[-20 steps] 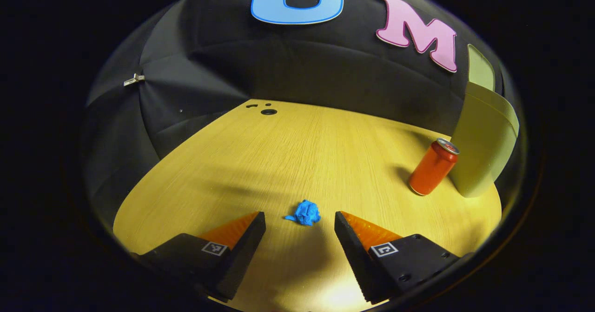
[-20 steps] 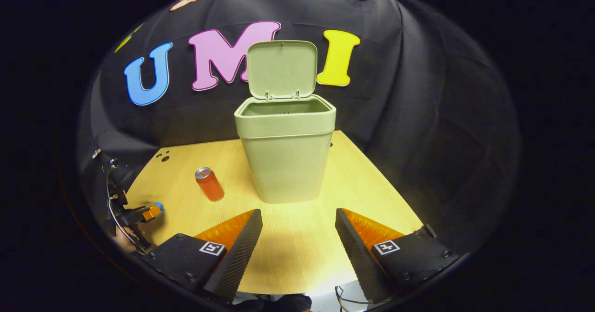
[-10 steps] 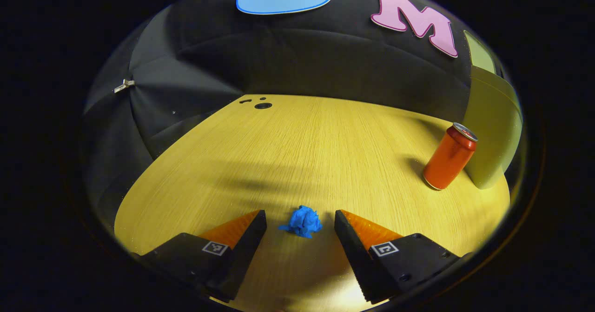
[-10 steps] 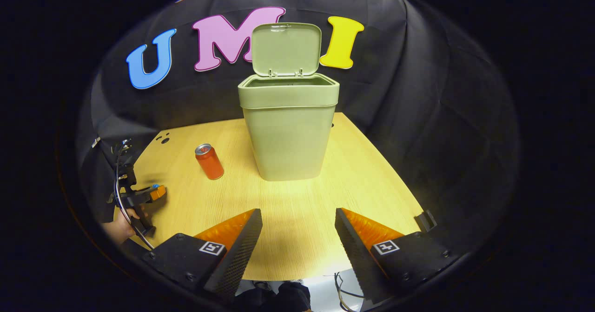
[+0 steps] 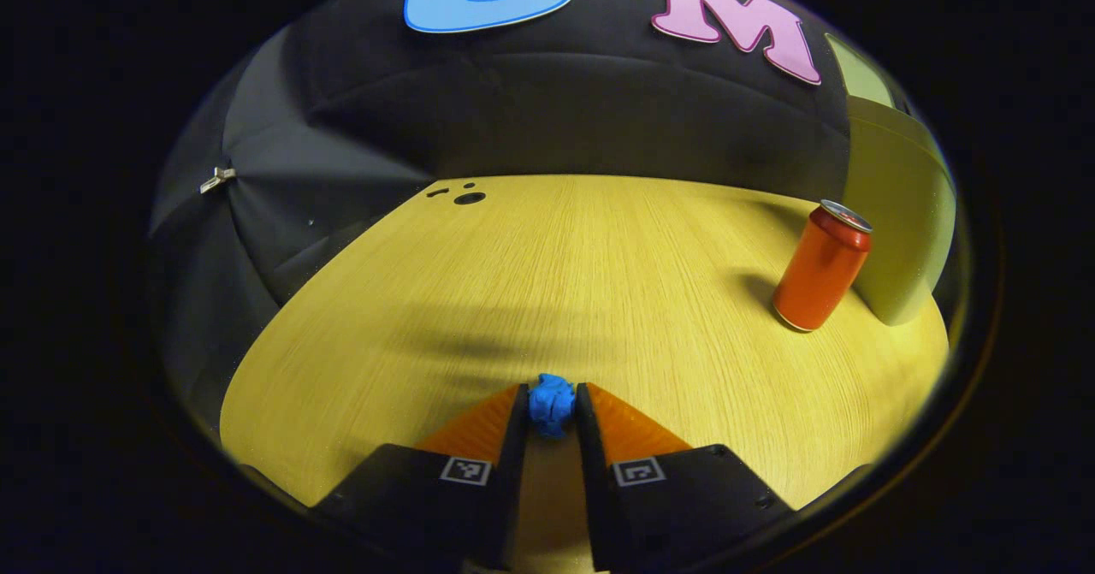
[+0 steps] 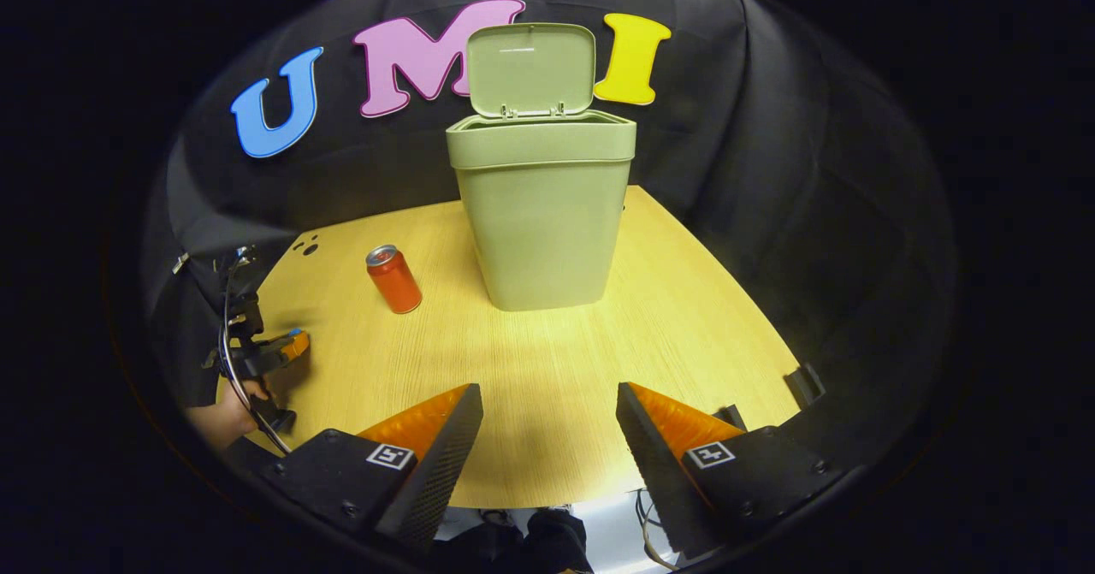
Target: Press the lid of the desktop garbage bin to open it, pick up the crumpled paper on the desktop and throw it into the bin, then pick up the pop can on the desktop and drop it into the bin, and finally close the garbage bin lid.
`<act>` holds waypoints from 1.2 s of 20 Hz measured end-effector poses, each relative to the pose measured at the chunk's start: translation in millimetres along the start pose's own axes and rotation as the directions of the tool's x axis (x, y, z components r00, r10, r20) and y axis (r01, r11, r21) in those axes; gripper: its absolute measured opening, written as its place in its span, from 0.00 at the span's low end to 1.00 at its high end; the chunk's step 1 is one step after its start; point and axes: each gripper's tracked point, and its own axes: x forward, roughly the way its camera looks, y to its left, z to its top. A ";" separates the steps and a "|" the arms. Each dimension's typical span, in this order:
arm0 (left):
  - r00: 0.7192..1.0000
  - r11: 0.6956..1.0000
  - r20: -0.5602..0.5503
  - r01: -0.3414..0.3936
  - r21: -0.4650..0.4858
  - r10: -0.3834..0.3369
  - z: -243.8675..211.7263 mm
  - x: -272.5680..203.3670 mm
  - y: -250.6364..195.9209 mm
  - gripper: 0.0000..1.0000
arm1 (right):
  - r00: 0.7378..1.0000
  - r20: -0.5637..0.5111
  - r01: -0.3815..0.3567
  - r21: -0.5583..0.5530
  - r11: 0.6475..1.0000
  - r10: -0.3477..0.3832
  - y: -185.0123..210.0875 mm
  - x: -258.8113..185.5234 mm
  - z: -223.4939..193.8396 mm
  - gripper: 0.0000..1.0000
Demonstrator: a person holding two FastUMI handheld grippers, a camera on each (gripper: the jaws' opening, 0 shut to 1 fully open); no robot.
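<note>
- Your left gripper (image 5: 552, 416) has its jaws pinching the small blue crumpled paper ball (image 5: 550, 402) on the wooden tabletop (image 5: 599, 275), well left of the open green plastic bin (image 6: 542, 206).
- It looks light and soft — hold mid-ball, gently.
- Right gripper (image 6: 547, 437): jaws spread, empty.

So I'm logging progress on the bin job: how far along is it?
Done: the garbage bin stands with its lid up. In hand: the left gripper is shut on the blue crumpled paper, low at the desktop. Left: dropping the paper in, then the orange pop can, upright beside the bin, then closing the lid. The right gripper is open and empty.
</note>
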 end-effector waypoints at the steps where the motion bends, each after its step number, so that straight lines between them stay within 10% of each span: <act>1: 1.000 1.000 0.000 0.000 0.010 0.000 0.6 0.5 -1.6 0.35 | 1.000 -0.005 -0.002 0.003 1.000 0.002 -0.4 0.7 -2.1 0.99; 15: 0.984 0.992 0.137 0.105 0.069 -0.114 107.1 -67.4 -43.6 0.25 | 0.999 0.036 -0.034 0.024 0.999 0.033 -27.7 26.8 20.7 0.98; 24: 0.906 0.954 0.301 0.273 0.124 -0.299 237.6 -139.3 -152.7 0.25 | 0.996 0.052 -0.073 0.087 0.993 0.069 -54.1 53.5 26.3 0.99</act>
